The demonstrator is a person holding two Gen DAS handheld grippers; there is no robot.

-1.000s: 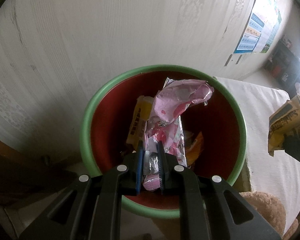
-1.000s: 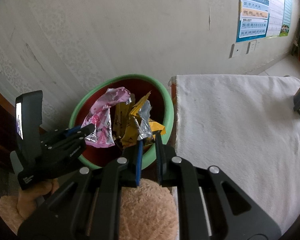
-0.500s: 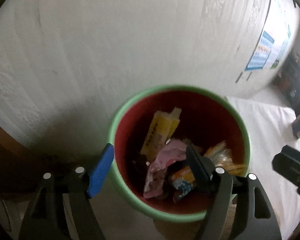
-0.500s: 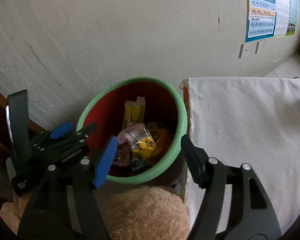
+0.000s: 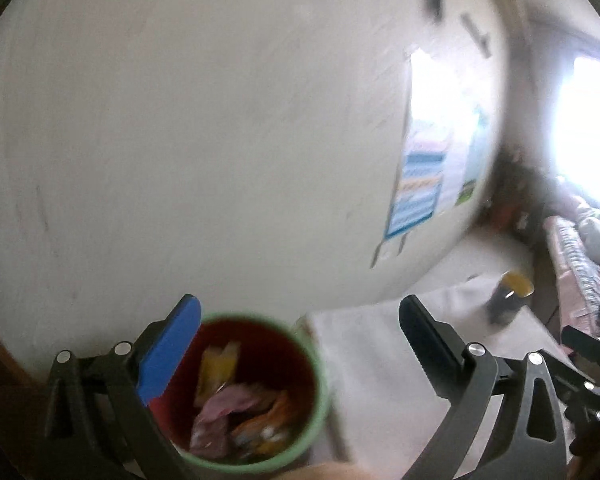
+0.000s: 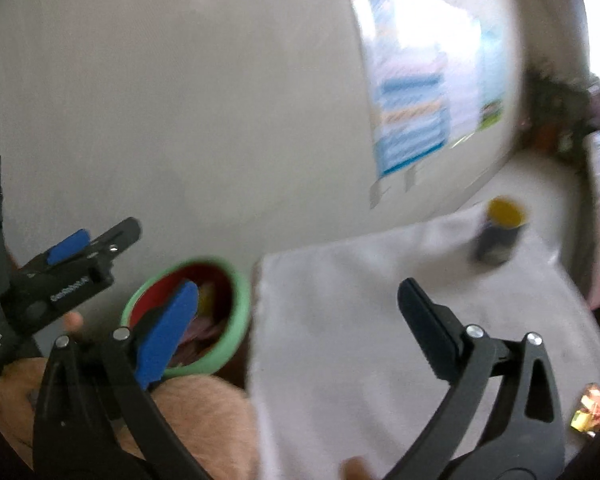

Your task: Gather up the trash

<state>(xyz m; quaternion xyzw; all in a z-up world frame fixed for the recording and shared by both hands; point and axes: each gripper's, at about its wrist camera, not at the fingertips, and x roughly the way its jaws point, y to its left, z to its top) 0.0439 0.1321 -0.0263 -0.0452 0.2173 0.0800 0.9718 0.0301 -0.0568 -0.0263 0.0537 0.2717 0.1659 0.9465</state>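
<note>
A green-rimmed red bin point(image 5: 316, 412) stands by the wall at the left end of a white-covered table point(image 5: 380, 368). Pink, yellow and orange wrappers point(image 5: 240, 408) lie inside it. My left gripper point(image 5: 300, 344) is open and empty above the bin. My right gripper point(image 6: 296, 312) is open and empty over the table's left edge, with the bin point(image 6: 240, 320) to its left. The left gripper point(image 6: 96, 248) also shows in the right wrist view. A small yellow-red wrapper point(image 6: 590, 416) lies on the table at the lower right. Both views are blurred.
A dark cup with a yellow inside point(image 6: 500, 232) stands at the table's far end; it also shows in the left wrist view point(image 5: 508, 300). A poster point(image 6: 416, 120) hangs on the pale wall. A tan furry sleeve point(image 6: 204, 420) lies under the right gripper.
Both grippers opened and dropped their wrappers into the bin, then lifted and swung right toward the table. The bin now sits lower and smaller in both views.
</note>
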